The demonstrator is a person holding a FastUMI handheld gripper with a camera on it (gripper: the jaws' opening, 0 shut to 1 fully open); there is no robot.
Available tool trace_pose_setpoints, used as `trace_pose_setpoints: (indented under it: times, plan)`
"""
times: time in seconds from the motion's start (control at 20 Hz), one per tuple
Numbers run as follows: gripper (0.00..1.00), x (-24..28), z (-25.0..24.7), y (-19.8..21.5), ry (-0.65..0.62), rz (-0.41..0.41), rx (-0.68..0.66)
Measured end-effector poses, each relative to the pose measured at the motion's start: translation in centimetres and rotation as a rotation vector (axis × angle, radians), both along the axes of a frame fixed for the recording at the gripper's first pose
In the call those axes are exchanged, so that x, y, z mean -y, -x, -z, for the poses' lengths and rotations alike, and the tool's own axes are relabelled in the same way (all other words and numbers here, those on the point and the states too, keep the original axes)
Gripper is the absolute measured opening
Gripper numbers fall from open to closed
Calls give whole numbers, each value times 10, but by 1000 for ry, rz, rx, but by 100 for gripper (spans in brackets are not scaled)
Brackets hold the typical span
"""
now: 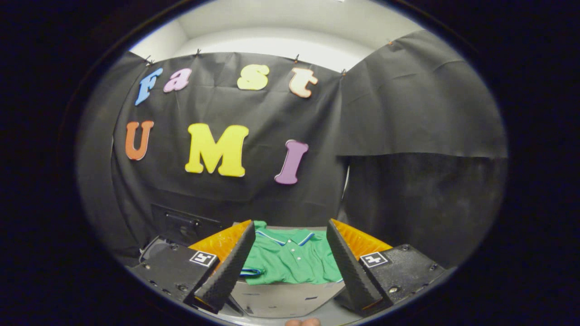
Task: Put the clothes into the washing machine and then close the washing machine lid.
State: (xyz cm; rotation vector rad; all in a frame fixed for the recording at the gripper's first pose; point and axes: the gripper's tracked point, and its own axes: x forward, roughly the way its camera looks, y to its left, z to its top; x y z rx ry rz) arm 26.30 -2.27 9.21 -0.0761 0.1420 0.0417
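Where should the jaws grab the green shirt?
Probably the near hem of the green shirt, coming down from above. It lies flat on a pale surface, collar at the far end, so the loose near edge bunches easily. The gripper hangs open above it.

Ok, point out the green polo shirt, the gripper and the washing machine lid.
green polo shirt (292, 260): gripper view, chest below the button placket.
gripper (290, 267): gripper view, midway between its open fingertips.
washing machine lid (183, 224): gripper view, dark raised panel.

No readable text; fiducial tags on tongs (290, 228).
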Motion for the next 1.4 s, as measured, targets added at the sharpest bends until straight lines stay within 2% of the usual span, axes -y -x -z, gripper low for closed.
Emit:
trace_pose_setpoints:
  times: [0.25, 0.5, 0.75, 0.95, 1.1, 1.25, 1.4]
  plan:
    - [100, 10, 51, -85, -9, -65, -244]
    - [100, 18, 96, -133, 23, -71, -376]
    - [100, 15, 144, -150, 12, -105, -536]
    - [100, 25, 177, -148, 1, -73, -642]
    - [100, 25, 177, -152, -61, -60, -638]
    - [100, 25, 177, -150, -33, -74, -635]
    - [100, 22, 176, -150, -43, -73, -703]
